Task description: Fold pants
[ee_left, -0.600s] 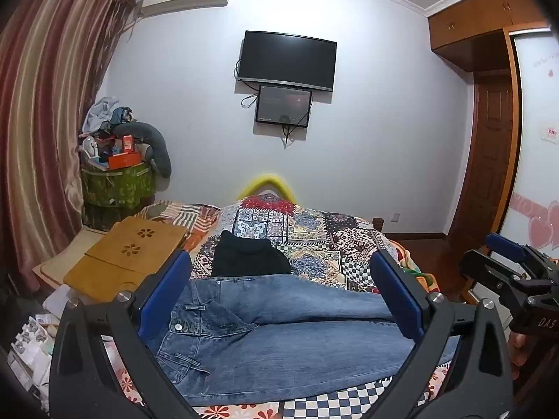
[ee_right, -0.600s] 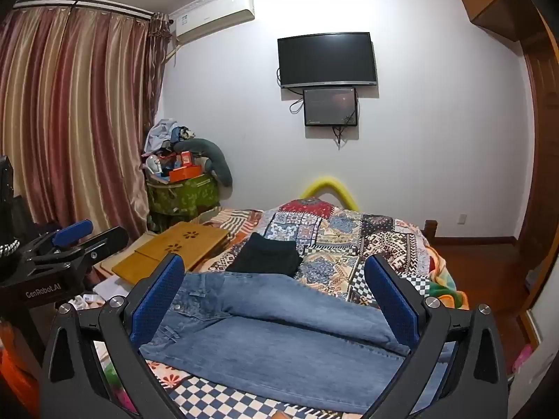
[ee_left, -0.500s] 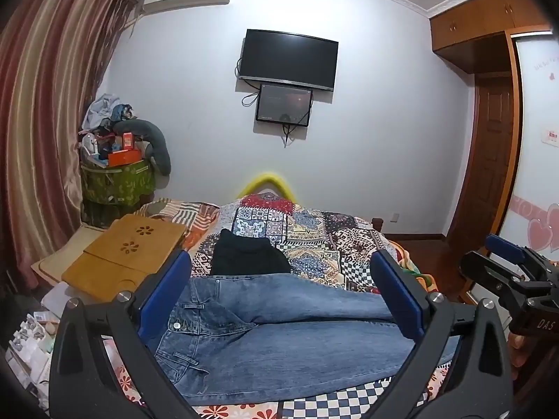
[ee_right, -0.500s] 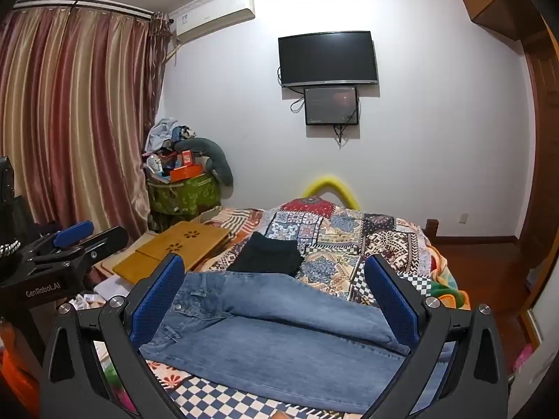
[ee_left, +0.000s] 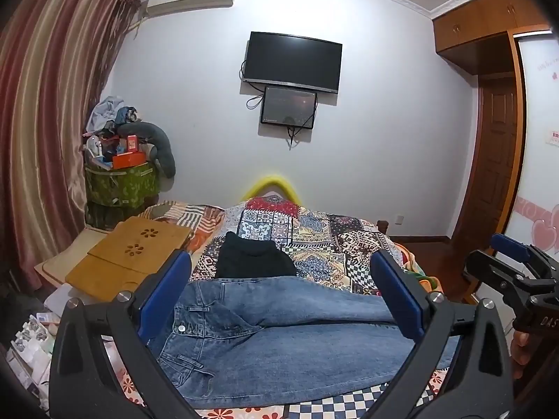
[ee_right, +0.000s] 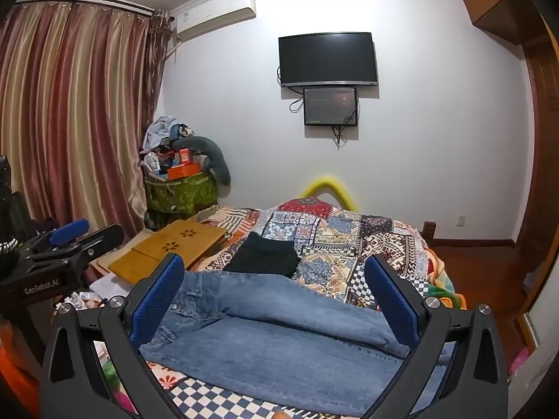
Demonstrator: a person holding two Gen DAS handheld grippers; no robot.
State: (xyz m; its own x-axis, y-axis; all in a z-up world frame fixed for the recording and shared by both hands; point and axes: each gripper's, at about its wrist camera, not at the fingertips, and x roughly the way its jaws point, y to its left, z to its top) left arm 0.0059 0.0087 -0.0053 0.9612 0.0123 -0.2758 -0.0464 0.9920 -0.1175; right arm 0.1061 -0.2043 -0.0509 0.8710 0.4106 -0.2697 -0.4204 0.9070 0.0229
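Blue jeans [ee_left: 279, 335] lie flat across the near end of the bed, waistband to the left, legs running right, one leg laid over the other; they also show in the right wrist view [ee_right: 276, 335]. My left gripper [ee_left: 281, 286] is open and empty, held above the jeans. My right gripper [ee_right: 274, 289] is open and empty, also above the jeans. The right gripper shows at the right edge of the left wrist view [ee_left: 517, 272], and the left gripper at the left edge of the right wrist view [ee_right: 59, 244].
A folded black garment [ee_left: 253, 262] lies on the patchwork quilt [ee_left: 314, 234] just beyond the jeans. A wooden lap desk [ee_left: 129, 258] sits at the bed's left. A cluttered green bin [ee_left: 118, 181] stands by the curtain. A wooden door [ee_left: 496, 181] is at the right.
Both grippers have drifted slightly; the view barely shifts. The jeans have not moved and both grippers stay open.
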